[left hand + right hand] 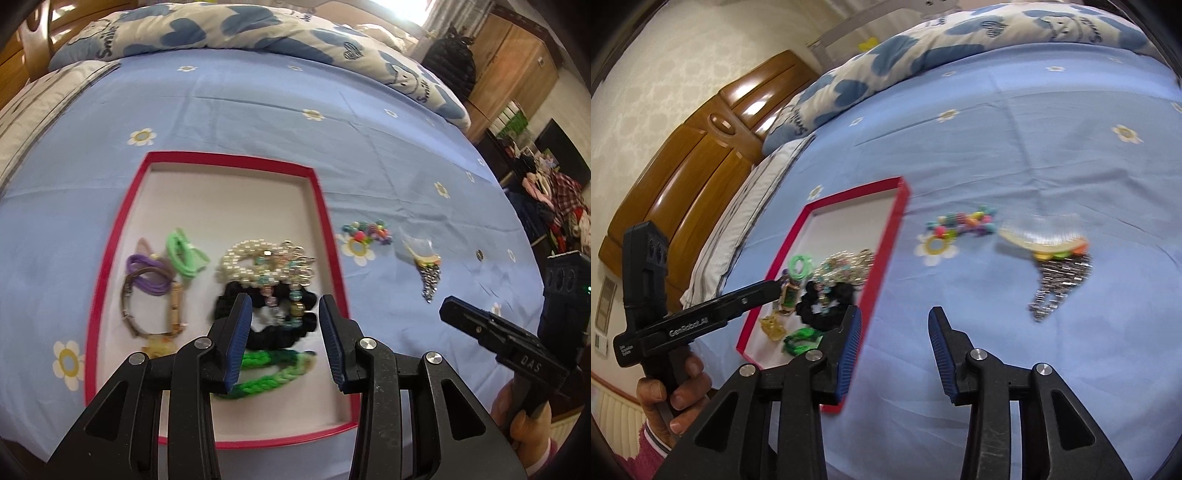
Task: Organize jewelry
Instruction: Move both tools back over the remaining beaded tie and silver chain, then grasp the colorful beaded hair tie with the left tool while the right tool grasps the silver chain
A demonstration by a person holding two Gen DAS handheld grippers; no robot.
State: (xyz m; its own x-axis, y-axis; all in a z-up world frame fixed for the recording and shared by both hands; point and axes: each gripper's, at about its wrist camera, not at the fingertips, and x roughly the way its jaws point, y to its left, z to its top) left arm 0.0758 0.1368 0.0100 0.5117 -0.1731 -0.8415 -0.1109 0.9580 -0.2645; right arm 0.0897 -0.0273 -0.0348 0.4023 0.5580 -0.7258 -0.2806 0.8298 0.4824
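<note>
A red-rimmed box (332, 229) lies on the blue flowered sheet. It holds a pearl bracelet (243, 262), a black scrunchie (284, 338), a green braided band (269, 373), a green hair tie (181, 251), a purple cord (147, 269) and a brown bracelet (133, 310). My left gripper (284, 301) hovers open over the scrunchie, holding nothing. To the right of the box lie a colourful bead bracelet (964, 221) and a comb with a silver fringe (1045, 240). My right gripper (895, 312) stands open and empty above the sheet, just right of the box rim (886, 236) and nearer than both pieces.
A heart-print quilt (229, 26) is bunched along the far side of the bed. A striped pillow (746, 214) and a wooden headboard (694, 166) lie to the left. A wardrobe (517, 62) and piled clothes (561, 206) stand beyond the right edge.
</note>
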